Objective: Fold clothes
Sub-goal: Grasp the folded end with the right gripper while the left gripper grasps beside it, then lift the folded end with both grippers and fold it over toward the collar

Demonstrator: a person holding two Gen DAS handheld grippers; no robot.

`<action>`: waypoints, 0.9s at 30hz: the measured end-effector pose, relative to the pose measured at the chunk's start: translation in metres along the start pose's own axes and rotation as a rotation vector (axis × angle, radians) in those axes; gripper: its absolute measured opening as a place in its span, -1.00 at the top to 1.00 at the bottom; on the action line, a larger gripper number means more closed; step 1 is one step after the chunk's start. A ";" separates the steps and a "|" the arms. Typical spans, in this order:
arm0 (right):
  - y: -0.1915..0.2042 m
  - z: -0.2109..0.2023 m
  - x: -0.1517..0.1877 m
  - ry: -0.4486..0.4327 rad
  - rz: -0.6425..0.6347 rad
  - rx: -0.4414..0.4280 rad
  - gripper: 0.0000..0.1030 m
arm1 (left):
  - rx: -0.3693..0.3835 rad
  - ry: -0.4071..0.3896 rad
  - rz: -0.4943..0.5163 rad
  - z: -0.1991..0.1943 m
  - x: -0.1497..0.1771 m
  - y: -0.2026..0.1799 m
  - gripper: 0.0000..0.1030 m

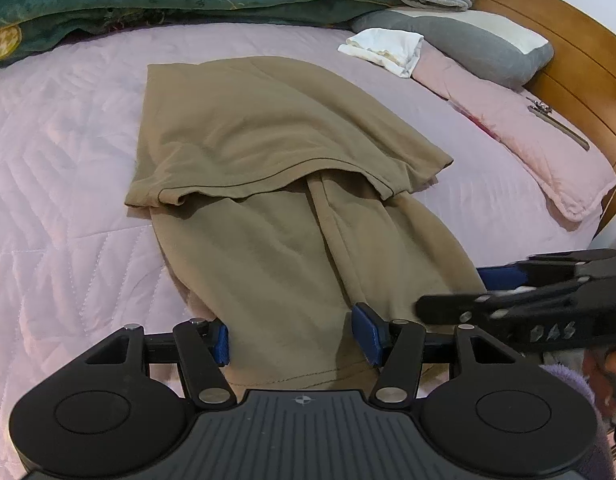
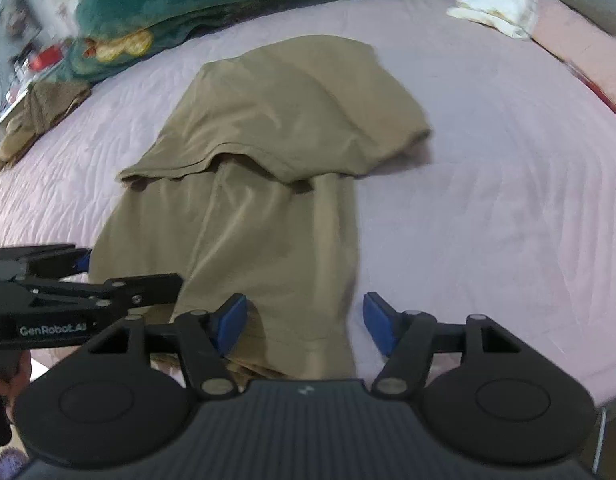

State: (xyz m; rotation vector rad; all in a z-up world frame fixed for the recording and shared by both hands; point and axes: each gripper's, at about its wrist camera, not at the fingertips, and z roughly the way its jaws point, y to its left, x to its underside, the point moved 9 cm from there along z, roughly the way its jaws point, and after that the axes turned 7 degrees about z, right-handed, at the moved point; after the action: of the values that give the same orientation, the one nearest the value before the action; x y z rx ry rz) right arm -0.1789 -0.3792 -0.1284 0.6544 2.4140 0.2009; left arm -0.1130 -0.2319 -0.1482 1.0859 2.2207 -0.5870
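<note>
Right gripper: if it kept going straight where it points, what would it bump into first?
Probably the tan cotton garment spread on the pink quilted bedspread. The right gripper tilts down over its near hem, fingers apart, though how close is unclear.

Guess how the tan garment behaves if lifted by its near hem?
Likely floppy: the tan garment lies in soft wrinkles, its far half folded back over itself. Probably light, since the cloth looks thin. It would likely drape and sag between the two tools, not hold shape.

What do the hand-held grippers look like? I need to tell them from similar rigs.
Each hand-held gripper, left and right, has a black ribbed body, two round black discs, black linkage arms with silver pivot pins, and blue finger pads. The left one's side reads "GenRobot.AI" in the right wrist view.
</note>
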 end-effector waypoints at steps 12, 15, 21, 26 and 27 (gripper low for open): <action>0.046 -0.015 0.005 0.056 0.037 -0.203 0.85 | 0.118 -0.008 -0.060 -0.029 0.005 0.008 0.73; 0.070 -0.027 0.012 0.074 -0.019 -0.224 0.85 | 0.125 -0.007 -0.075 -0.047 0.013 0.018 0.73; 0.037 -0.030 0.019 0.097 0.179 -0.223 0.85 | 0.165 0.025 -0.246 -0.053 0.035 0.052 0.73; 0.022 -0.034 0.009 0.089 0.314 -0.297 0.85 | 0.201 -0.011 -0.246 -0.051 0.019 0.051 0.73; 0.021 -0.035 0.006 0.088 0.321 -0.306 0.85 | 0.208 -0.028 -0.231 -0.052 0.011 0.049 0.73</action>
State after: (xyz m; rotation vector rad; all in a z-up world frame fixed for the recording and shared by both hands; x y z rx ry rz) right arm -0.1957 -0.3571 -0.0973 0.8991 2.2785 0.7289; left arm -0.0945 -0.1665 -0.1240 0.9181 2.3163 -0.9445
